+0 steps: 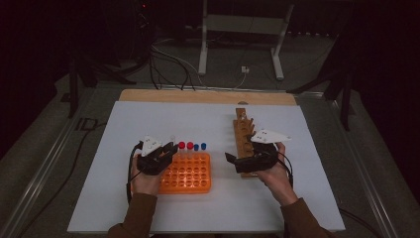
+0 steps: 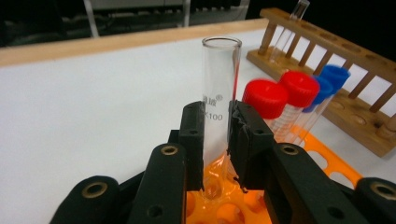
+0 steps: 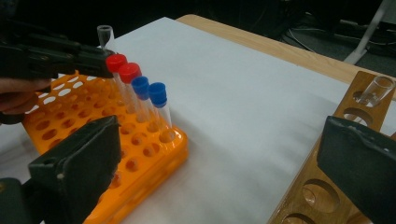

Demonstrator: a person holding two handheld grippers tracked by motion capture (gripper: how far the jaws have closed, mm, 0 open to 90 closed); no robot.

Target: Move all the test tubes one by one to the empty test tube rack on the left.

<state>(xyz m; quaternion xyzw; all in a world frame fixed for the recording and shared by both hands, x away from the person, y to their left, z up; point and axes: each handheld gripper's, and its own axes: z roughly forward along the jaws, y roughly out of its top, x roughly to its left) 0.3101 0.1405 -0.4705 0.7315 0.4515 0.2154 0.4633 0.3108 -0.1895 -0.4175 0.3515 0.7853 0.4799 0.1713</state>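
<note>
Five tubes in the orange rack (image 3: 154, 154), one in the wooden rack (image 3: 308, 196).

One open glass test tube (image 2: 219, 93) is clamped between the left gripper (image 2: 215, 135) jaws, its base in the orange rack beside two red-capped tubes (image 2: 266, 100) and two blue-capped tubes (image 3: 156, 100); the right gripper (image 3: 224, 158) jaws are held wide apart, one clear tube (image 3: 376, 91) seen beyond them.

We are looking at a bright orange tube rack (image 1: 190, 173) sitting on a white worktop (image 1: 208, 124) that is showing a pale wooden edge along its far side. Two tubes are wearing red caps (image 2: 265, 97) and two are wearing blue caps (image 3: 157, 93). The clear glass tube (image 2: 220, 79) is carrying small white lettering and a thin red line. The peg rack (image 1: 243, 131) is showing plain light brown wood. Both grippers are showing black jaws, and we are seeing brown sleeves (image 1: 141, 213) below them.
</note>
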